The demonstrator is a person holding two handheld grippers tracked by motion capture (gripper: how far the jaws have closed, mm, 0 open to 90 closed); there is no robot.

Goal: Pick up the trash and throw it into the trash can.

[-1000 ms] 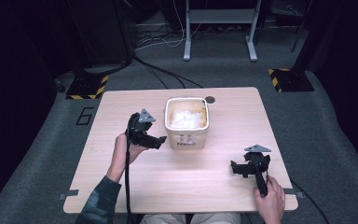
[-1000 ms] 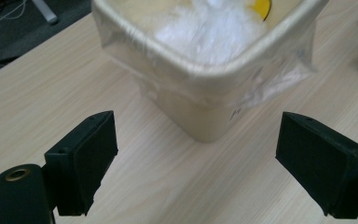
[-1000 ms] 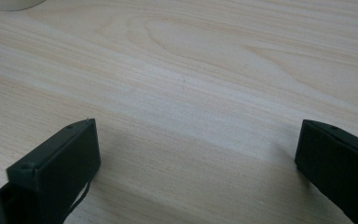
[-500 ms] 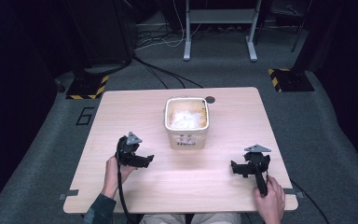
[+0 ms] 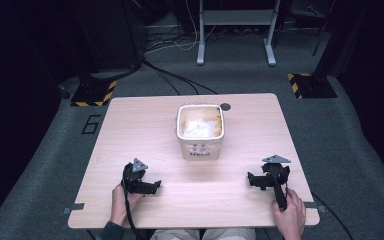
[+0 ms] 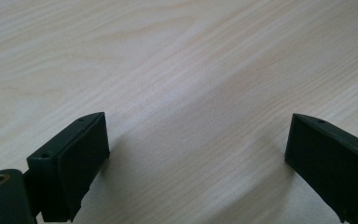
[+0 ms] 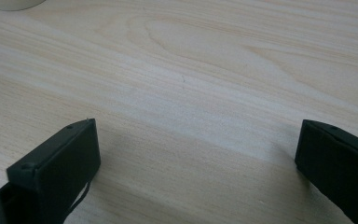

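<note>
A cream square tub point(image 5: 200, 131) with white material inside stands in the middle of the wooden table point(image 5: 130, 125). My left gripper point(image 5: 151, 186) rests low on the table near the front left, a hand around it, well apart from the tub. In the left gripper view, my left gripper point(image 6: 198, 140) is open, its jaws wide apart over bare wood. My right gripper point(image 5: 253, 180) lies near the front right, also held by a hand. The right gripper point(image 7: 198, 149) is open with bare wood between its jaws; a corner of the tub point(image 7: 9, 3) shows at the top left.
A small dark round grommet point(image 5: 225, 106) sits on the table behind the tub. Yellow-and-black striped bases point(image 5: 94, 93) point(image 5: 311, 85) stand on the grey floor at both sides. A metal stand point(image 5: 235, 30) and cables lie beyond the far edge.
My left gripper has pulled back from beside the tub and come down to the front left of the table. The right gripper has not moved.
</note>
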